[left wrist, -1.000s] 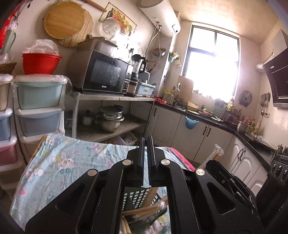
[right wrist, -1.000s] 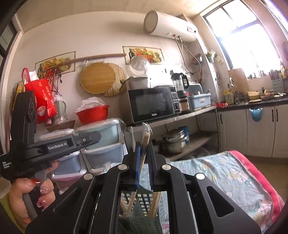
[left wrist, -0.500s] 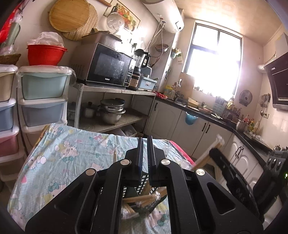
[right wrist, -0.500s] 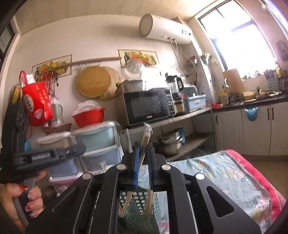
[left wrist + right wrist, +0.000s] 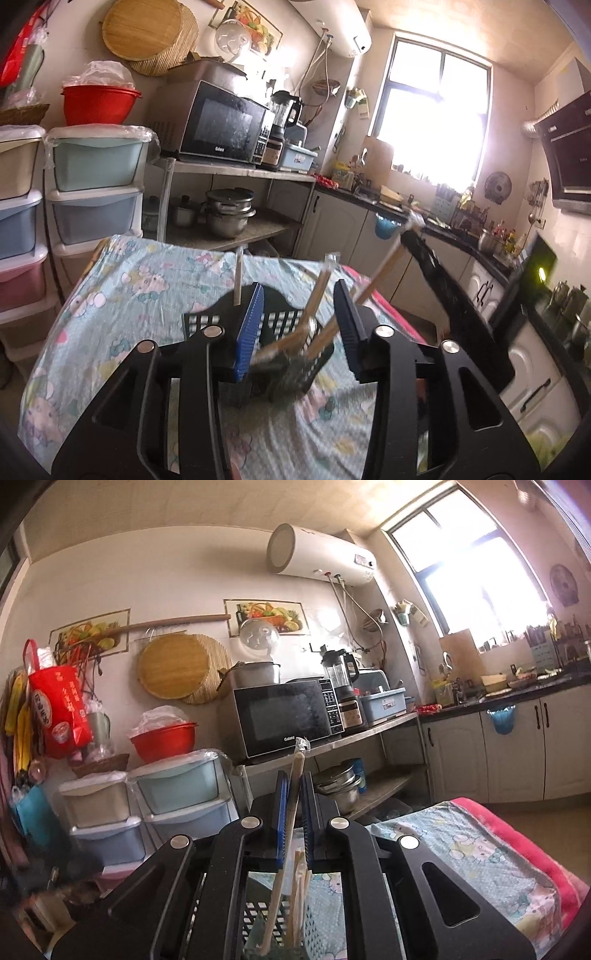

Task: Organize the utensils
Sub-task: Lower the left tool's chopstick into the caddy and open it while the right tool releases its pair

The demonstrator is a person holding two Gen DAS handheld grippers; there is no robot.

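A black perforated utensil basket stands on the cartoon-print cloth. Several plastic-wrapped wooden chopsticks lean in it. My left gripper hovers just behind and above the basket. Its blue pads are opening, and the basket and chopsticks show in the gap untouched. My right gripper is shut on one wrapped pair of chopsticks, which stands steeply with its lower end in the basket. In the left wrist view that gripper comes in from the right, holding its pair.
The cloth-covered table ends in a pink edge on the right. Stacked plastic drawers stand at the left. A metal shelf holds a microwave and pots beyond the table. Cabinets and a counter run along the right.
My left gripper has dipped toward the basket and its jaws have parted from shut. It has left the right wrist view. The right gripper still grips its chopsticks.
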